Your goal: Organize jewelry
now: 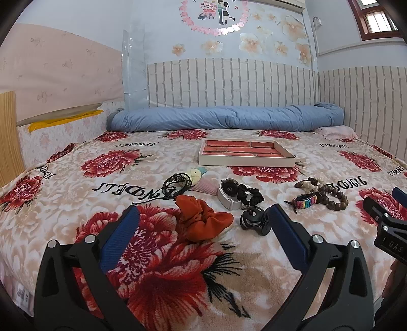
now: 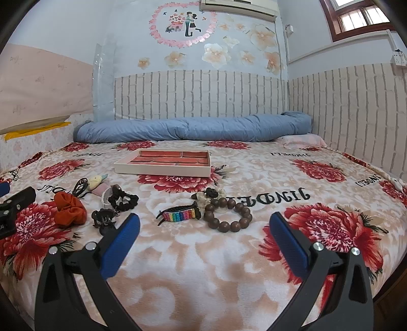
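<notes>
Though unheld, scrunchie (image 1: 203, 219) between left fingers (image 1: 119, 236).

Floral blanket (image 2: 203, 254), rolled blue duvet (image 2: 193, 129), wall decals (image 2: 183, 25), window (image 2: 356, 17)

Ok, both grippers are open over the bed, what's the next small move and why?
Probably ease the right hand-held gripper forward and down around the brown bead bracelet. It lies just ahead between the open jaws, nothing is held, and the red-lined tray behind it looks empty. The left hand-held gripper is likewise open.
</notes>
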`<state>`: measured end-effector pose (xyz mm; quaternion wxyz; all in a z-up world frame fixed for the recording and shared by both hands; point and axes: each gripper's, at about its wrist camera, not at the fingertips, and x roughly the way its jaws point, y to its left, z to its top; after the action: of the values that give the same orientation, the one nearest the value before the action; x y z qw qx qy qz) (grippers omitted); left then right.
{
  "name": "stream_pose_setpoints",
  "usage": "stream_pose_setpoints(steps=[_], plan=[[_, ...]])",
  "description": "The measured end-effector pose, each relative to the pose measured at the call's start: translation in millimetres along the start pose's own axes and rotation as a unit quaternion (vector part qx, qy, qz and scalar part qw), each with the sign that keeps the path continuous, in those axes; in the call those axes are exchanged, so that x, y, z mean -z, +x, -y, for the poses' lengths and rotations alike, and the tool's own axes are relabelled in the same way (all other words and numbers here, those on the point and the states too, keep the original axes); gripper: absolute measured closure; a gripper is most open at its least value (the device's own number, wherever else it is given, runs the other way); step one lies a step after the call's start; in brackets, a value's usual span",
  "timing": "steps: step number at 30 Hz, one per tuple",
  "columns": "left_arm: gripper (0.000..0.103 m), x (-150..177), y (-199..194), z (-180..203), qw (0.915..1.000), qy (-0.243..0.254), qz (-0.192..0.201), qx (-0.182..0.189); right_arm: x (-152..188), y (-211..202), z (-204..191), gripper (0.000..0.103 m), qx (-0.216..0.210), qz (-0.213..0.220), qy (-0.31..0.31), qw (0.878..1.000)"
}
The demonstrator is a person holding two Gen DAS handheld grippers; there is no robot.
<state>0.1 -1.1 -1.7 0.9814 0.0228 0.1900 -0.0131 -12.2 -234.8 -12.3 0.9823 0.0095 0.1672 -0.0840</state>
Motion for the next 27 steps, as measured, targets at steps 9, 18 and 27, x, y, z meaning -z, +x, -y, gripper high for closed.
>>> stream_pose_setpoints(steps=[9,18,27], plan=[[0.005,0.4,0.8,0.5,1.0000,0.000,0.000,0.000,1.0,0.9,1.1,0.004,0.001,-0.001,0.001,1.000],[0.005,0.7,1.1,0.5,1.0000,0.000,-0.002,0.000,1.3,0.9,1.3,0.004,0.001,0.000,0.001,1.000],[0.005,0.8,1.2,0.6,1.0000,0.000,-0.002,0.000,1.5,0.9,1.2,0.004,0.001,0.000,0.001,1.000]])
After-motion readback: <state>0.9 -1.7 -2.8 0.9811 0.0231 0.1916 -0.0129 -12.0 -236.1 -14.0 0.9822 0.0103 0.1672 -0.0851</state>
